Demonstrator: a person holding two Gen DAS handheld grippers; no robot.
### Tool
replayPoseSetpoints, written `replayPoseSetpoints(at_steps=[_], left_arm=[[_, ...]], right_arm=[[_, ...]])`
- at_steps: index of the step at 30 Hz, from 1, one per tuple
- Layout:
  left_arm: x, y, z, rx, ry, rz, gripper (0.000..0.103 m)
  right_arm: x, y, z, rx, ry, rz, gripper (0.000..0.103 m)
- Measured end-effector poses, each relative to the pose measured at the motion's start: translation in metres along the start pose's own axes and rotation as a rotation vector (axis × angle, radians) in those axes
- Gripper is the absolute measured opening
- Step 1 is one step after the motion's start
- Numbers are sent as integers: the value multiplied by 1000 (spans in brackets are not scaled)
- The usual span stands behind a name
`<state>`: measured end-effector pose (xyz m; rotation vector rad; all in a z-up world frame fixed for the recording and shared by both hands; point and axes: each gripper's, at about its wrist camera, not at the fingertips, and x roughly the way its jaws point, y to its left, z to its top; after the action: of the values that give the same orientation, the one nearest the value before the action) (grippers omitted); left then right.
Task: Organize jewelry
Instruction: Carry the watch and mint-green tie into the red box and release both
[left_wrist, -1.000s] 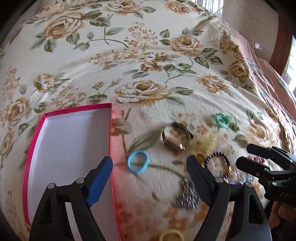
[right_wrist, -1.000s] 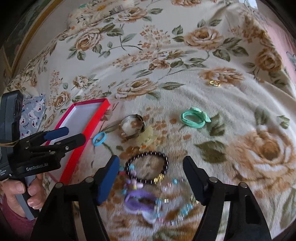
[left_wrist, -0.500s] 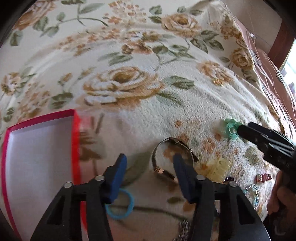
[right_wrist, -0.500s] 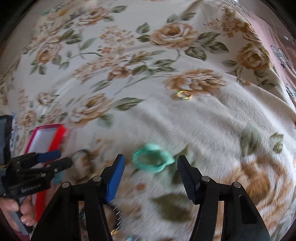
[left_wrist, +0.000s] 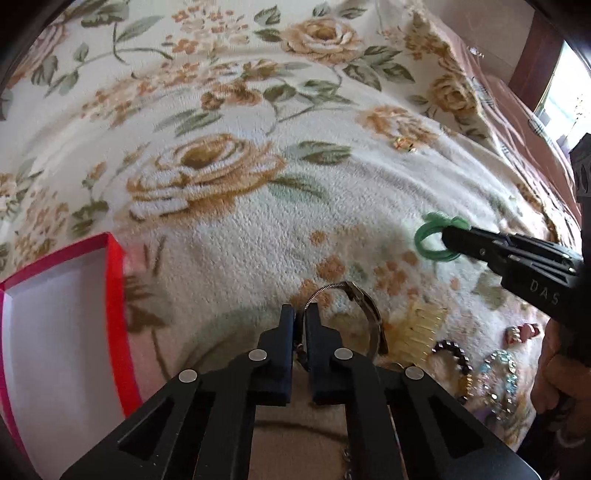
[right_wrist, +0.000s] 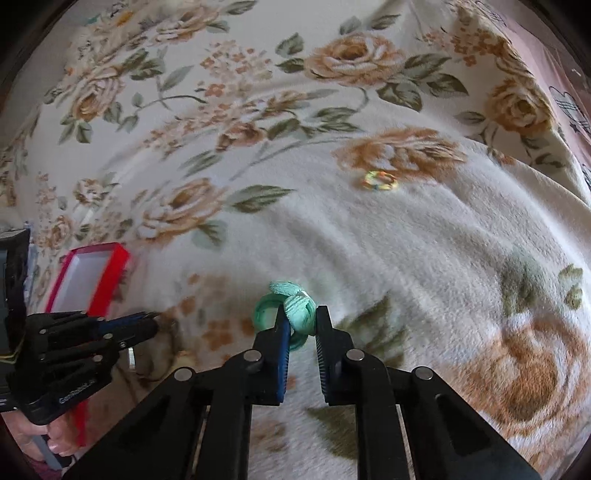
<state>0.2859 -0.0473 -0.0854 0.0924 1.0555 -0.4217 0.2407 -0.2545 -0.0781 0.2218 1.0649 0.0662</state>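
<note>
My left gripper (left_wrist: 300, 314) is shut on the band of a silver metal bracelet (left_wrist: 364, 306) lying on the floral blanket. My right gripper (right_wrist: 300, 315) is shut on a mint green hair tie (right_wrist: 291, 306); in the left wrist view that gripper (left_wrist: 448, 236) comes in from the right, with the green hair tie (left_wrist: 428, 240) at its tip. The red box with a white inside (left_wrist: 55, 325) lies at the left, and shows small in the right wrist view (right_wrist: 88, 273). The left gripper (right_wrist: 153, 319) shows at the left in the right wrist view.
A yellow hair comb (left_wrist: 417, 328), a dark bead bracelet (left_wrist: 452, 354), a pale blue bead chain (left_wrist: 498, 376) and a small pink piece (left_wrist: 521, 332) lie right of the silver bracelet. A small multicoloured ring (right_wrist: 380, 181) lies farther back on a rose print.
Both grippers moved forward and down and closed. The left one closed on the silver bracelet, the right one on the green hair tie.
</note>
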Motion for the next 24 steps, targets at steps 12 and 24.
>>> replayPoseSetpoints(at_steps=[12, 24], left_arm=[[-80, 32, -33, -106, -97, 36, 4], [-140, 101, -84, -274, -129, 135, 4]], right_arm=[[-28, 55, -2, -46, -19, 168, 13], [-15, 142, -2, -143, 26, 326, 13]])
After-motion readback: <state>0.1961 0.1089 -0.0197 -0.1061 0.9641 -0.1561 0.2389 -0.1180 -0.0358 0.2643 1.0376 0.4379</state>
